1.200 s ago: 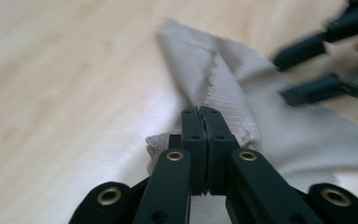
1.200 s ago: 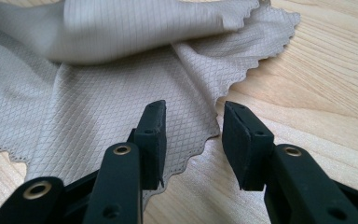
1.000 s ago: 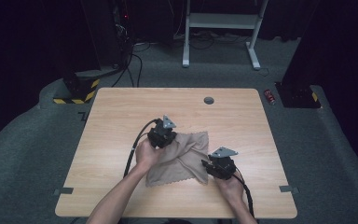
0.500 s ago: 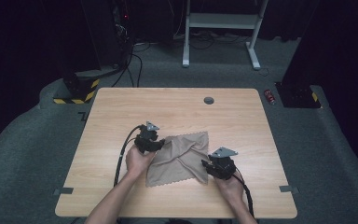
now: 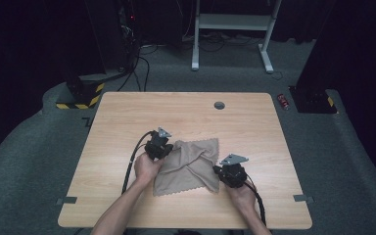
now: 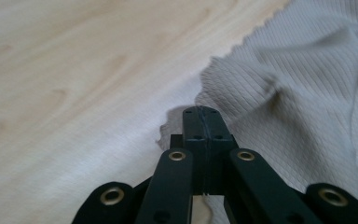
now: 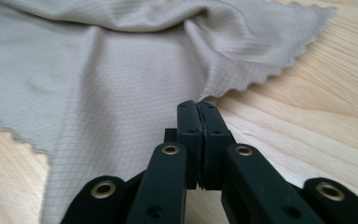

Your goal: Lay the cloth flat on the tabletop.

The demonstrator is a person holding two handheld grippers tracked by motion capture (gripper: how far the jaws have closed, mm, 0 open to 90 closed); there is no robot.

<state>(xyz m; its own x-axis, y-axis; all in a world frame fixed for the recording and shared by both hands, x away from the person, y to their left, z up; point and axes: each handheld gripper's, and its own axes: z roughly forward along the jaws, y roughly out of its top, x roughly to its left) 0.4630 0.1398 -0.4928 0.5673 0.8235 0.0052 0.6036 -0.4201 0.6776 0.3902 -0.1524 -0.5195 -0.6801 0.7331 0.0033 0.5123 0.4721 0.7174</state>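
Evidently the thin, soft beige cloth with pinked edges [image 5: 188, 166] is limp; left gripper [image 6: 200, 114] and right gripper [image 7: 198, 108] have just pinched its edges, the best holds.

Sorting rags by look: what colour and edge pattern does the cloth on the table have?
The cloth is plain beige-grey with a zigzag-cut edge, clearest in the right gripper view.

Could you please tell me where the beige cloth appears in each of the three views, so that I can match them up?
High view: the cloth lies at the table's near middle, between the two grippers.
Left gripper view: it fills the right side, beyond the shut jaws.
Right gripper view: it spreads over the upper left, its zigzag edge running to the jaw tips.
Shared landmark: the pale wooden table.
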